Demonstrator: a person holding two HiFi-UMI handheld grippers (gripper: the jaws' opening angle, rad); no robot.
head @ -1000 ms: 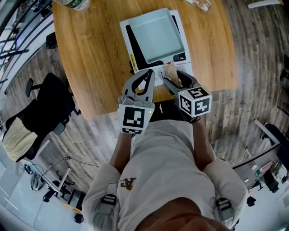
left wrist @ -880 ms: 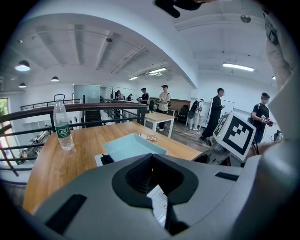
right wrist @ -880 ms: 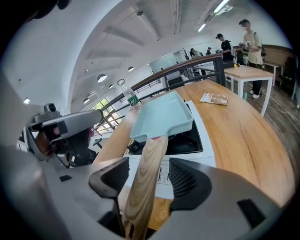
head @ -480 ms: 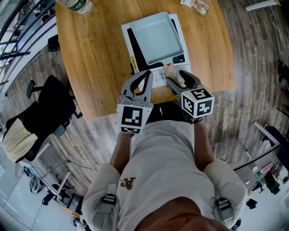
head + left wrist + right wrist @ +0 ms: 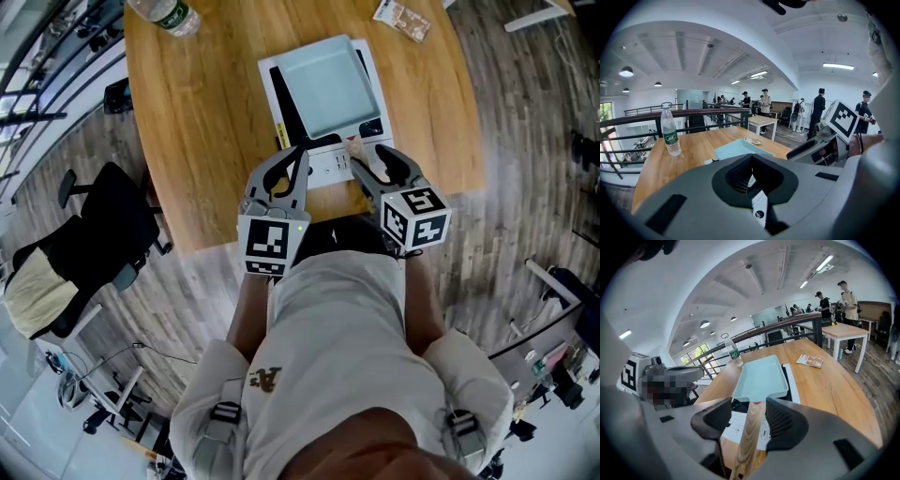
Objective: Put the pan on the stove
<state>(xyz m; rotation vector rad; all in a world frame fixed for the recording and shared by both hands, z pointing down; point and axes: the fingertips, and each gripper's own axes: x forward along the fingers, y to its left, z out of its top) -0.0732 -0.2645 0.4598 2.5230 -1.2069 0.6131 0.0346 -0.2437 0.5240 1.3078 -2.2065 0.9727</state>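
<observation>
A large round-edged wooden table [image 5: 206,141] is seen from above, with a black office chair [image 5: 103,230] standing on the grey plank floor to its left. On the table's near part a flat white stove with a black glass top [image 5: 328,166] is set, its white control strip turned toward the person. A pale blue, square, shallow pan [image 5: 328,84] is found on the black glass and covers most of it. Its light wooden handle [image 5: 751,437] reaches back over the control strip toward the table's near edge. The left gripper [image 5: 302,152] is held just beside the stove's near left corner. Its jaws are brought together at the tips and nothing is gripped between them. The right gripper [image 5: 367,159] is held over the stove's near right corner. Its jaws have just been closing but are still set wide, and the wooden handle is seen between them. The right pad lies close against the handle, while a gap is left at the other pad. A clear plastic water bottle with a green label [image 5: 164,13] is placed at the table's far left. A small printed packet [image 5: 401,19] is laid at the far right, well apart from the stove.
</observation>
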